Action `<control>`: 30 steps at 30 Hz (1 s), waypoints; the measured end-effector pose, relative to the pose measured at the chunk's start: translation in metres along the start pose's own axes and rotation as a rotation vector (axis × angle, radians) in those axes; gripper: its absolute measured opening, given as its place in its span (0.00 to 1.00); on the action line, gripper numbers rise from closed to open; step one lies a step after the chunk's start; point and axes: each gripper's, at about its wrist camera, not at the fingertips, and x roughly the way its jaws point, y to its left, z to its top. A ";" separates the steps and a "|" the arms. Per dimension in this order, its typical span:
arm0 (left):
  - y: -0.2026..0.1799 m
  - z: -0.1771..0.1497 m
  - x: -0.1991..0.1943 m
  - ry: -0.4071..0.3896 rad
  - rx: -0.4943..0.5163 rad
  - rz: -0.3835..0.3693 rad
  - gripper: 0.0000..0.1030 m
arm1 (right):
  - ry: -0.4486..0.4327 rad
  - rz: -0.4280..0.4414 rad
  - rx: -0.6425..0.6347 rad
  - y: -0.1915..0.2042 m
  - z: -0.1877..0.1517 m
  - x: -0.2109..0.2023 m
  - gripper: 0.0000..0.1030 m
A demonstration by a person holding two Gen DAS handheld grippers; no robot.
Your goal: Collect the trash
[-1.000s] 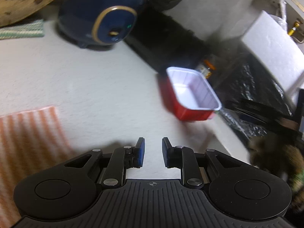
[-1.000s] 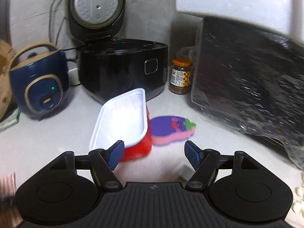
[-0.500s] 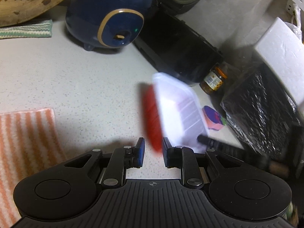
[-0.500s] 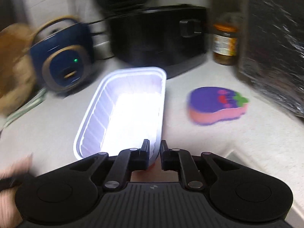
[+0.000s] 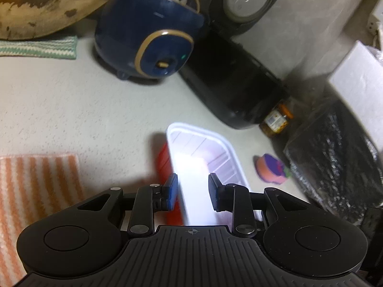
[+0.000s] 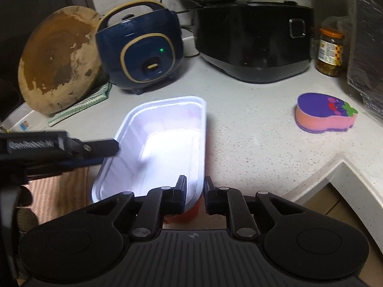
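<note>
- Right hand-held gripper (image 6: 194, 195) clamping tray (image 6: 162, 143) by its near rim, above counter (image 6: 251, 129).
- Left hand-held gripper (image 5: 193, 191) gaping apart, straddling tray's side wall.
- Sponge (image 6: 325, 116) lying well apart.

The tray (image 6: 165, 143) is white inside and red outside. The small cooker (image 6: 141, 47) is navy with gold trim, the near-left cloth (image 5: 36, 179) orange-and-white striped. The sponge (image 6: 325, 116) is purple over pink.

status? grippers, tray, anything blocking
Right gripper shut on red tray near rim. Left gripper open, straddling the tray's left wall. Eggplant sponge lies apart on the counter; nothing blocking.
</note>
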 end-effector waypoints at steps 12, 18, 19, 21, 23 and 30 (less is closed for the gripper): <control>-0.009 -0.006 0.007 0.032 0.106 0.066 0.30 | -0.135 -0.068 -0.064 0.004 0.004 -0.032 0.55; -0.008 -0.005 0.002 -0.001 0.084 0.068 0.30 | -0.210 -0.205 -0.019 -0.037 0.018 -0.051 0.60; -0.008 -0.004 -0.001 -0.010 0.081 0.068 0.30 | -0.212 -0.223 -0.004 -0.047 0.019 -0.052 0.61; -0.007 -0.003 -0.006 -0.026 0.072 0.065 0.30 | -0.221 -0.258 0.031 -0.067 0.020 -0.055 0.63; -0.004 -0.002 -0.011 -0.046 0.056 0.062 0.30 | -0.225 -0.285 0.056 -0.084 0.022 -0.054 0.66; 0.000 -0.003 -0.022 -0.087 0.024 0.079 0.30 | -0.190 -0.328 0.044 -0.122 0.050 -0.026 0.70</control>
